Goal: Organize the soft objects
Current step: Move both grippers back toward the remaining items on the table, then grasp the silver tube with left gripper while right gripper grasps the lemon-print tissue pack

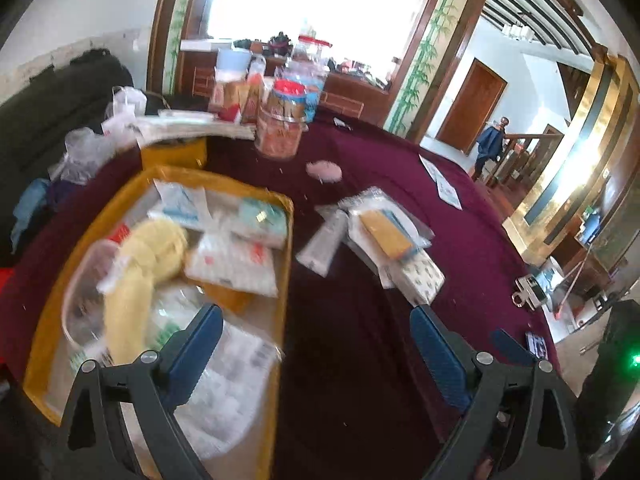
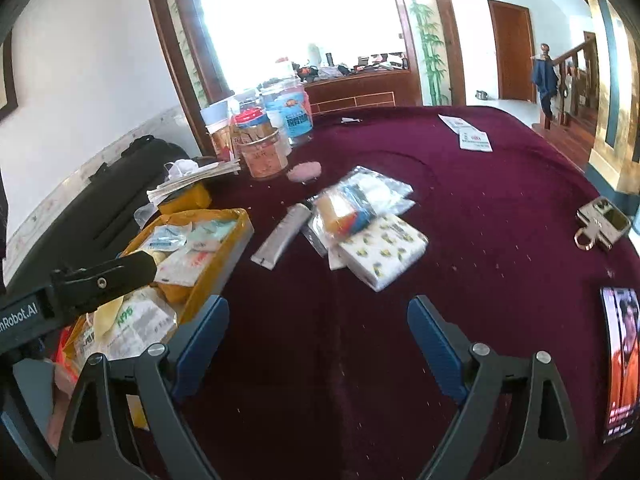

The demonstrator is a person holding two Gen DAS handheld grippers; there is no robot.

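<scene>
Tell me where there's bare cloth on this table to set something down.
Bare cloth lies between the tray and the phone, in front of both open grippers. More lies right of the tissue pack, toward the clip. Crowded: the tray, the jars and the packet pile.

Left gripper (image 1: 316,332): jaws spread wide, nothing between the blue pads (image 1: 200,336). Right gripper (image 2: 318,320): jaws equally wide apart, empty, angled downward.

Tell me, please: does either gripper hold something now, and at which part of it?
Nothing is held. The left gripper and the right gripper are both open, with only the maroon tablecloth showing between their fingers.
</scene>
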